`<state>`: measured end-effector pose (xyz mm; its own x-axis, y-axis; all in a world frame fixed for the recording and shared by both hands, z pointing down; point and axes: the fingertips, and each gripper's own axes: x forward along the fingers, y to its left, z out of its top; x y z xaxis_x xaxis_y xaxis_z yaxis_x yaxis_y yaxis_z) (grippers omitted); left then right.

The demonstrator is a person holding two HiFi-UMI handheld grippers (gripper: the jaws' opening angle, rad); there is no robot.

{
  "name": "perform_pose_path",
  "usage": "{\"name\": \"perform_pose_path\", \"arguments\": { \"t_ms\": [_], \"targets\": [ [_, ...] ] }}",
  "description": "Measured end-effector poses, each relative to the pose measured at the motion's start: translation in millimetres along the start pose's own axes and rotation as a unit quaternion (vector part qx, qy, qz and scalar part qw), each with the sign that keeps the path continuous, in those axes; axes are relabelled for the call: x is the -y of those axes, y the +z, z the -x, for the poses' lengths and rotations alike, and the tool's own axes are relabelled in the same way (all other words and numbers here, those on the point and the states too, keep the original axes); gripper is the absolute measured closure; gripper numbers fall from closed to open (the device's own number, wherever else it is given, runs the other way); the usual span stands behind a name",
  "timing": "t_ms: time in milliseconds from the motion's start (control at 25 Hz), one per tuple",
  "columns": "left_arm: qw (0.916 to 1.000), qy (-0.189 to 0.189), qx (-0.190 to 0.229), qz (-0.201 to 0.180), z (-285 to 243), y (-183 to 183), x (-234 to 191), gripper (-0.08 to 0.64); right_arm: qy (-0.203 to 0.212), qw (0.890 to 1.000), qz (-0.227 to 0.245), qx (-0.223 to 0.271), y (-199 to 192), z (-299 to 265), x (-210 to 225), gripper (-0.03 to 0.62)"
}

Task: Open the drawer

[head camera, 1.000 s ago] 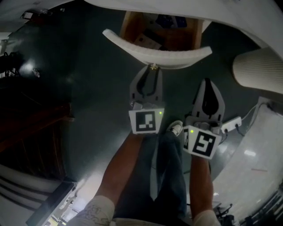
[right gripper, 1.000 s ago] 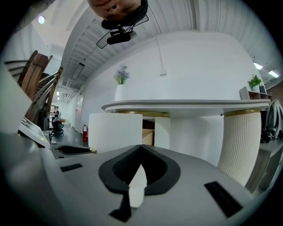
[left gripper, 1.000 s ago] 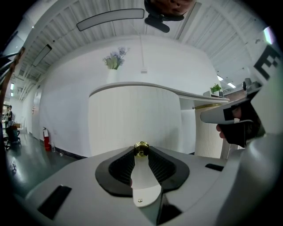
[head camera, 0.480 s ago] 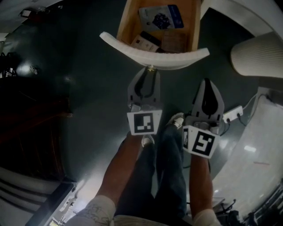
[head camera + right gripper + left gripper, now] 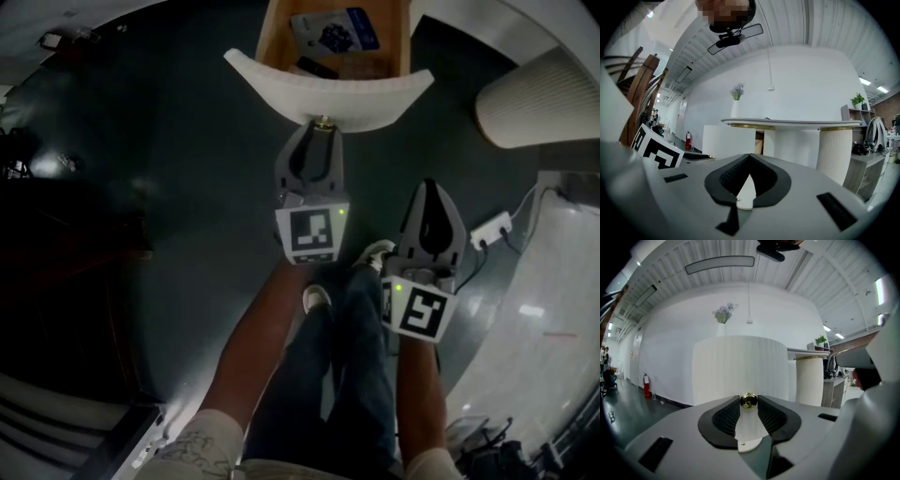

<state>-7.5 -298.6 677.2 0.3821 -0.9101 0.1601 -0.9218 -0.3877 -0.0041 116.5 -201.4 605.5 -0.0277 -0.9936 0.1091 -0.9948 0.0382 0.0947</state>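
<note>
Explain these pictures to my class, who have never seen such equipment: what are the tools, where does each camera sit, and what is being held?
There is no robot here. A person stands on a dark floor and holds a two-fingered clamp tool in each hand. The downward-looking picture comes from a camera on the person's head and looks past their arms and legs. The other two pictures come from cameras riding on the tools, each looking along that tool's own fingers. The left gripper is closed on the small brass knob of a drawer with a curved white front. The drawer is open, and a blue packet lies inside its wooden box. The right gripper hangs beside it, closed, empty and touching nothing.
</note>
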Motion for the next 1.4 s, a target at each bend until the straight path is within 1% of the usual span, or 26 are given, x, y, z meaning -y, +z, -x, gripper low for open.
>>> {"name": "perform_pose_path", "arguments": {
  "t_ms": [160, 280, 360, 400, 480, 560, 760, 880, 1000, 1080, 1160, 1240, 1400],
  "targets": [
    [0.9997, -0.006, 0.022, -0.007, 11.1, 13.5, 1.1, 0.454, -0.004, 1.000, -0.002, 0.006, 7.2, 2.7, -1.5, 0.588],
    [0.9986, -0.010, 0.050, -0.012, 26.8, 36.8, 3.2, 0.454, -0.003, 1.000, -0.003, 0.016, 21.0, 5.2, -4.3, 0.588],
    [0.9982, -0.011, 0.059, -0.011, 38.7, 54.1, 4.2, 0.454, -0.001, 1.000, -0.002, 0.023, 34.1, 6.5, -6.3, 0.588],
    [0.9980, -0.010, 0.062, -0.002, 44.6, 63.2, 4.6, 0.454, 0.000, 1.000, -0.003, 0.025, 41.1, 7.6, -6.8, 0.588],
    [0.9974, -0.002, 0.067, 0.027, 56.7, 83.2, 4.0, 0.454, 0.001, 1.000, -0.003, 0.029, 56.8, 9.9, -7.4, 0.588],
    [0.9966, 0.004, 0.071, 0.042, 67.4, 105.9, 0.5, 0.454, 0.003, 0.999, -0.004, 0.038, 75.9, 10.6, -8.5, 0.588],
    [0.9953, 0.019, 0.086, 0.041, 96.8, 171.1, -9.0, 0.456, -0.001, 0.998, -0.007, 0.057, 132.8, 20.4, -3.7, 0.588],
    [0.9940, 0.022, 0.101, 0.036, 118.7, 215.9, -9.9, 0.457, -0.008, 0.998, -0.013, 0.063, 169.7, 32.5, 4.7, 0.588],
    [0.9929, 0.026, 0.110, 0.036, 141.5, 262.4, -11.8, 0.460, -0.011, 0.997, -0.009, 0.075, 211.9, 43.5, 10.9, 0.588],
    [0.9922, 0.025, 0.117, 0.034, 156.8, 291.9, -11.7, 0.481, -0.011, 0.996, -0.008, 0.085, 244.7, 53.2, 10.0, 0.588],
    [0.9921, 0.022, 0.121, 0.024, 171.6, 319.2, -9.4, 0.485, -0.007, 0.996, -0.008, 0.094, 278.7, 64.2, 7.7, 0.588],
    [0.9922, 0.023, 0.121, 0.015, 188.6, 344.2, -8.1, 0.505, -0.003, 0.995, -0.010, 0.098, 310.3, 77.2, 6.7, 0.588],
    [0.9916, 0.032, 0.125, 0.004, 215.0, 385.0, -11.7, 0.539, 0.009, 0.993, -0.010, 0.118, 367.7, 102.3, 8.3, 0.588]
  ]
}}
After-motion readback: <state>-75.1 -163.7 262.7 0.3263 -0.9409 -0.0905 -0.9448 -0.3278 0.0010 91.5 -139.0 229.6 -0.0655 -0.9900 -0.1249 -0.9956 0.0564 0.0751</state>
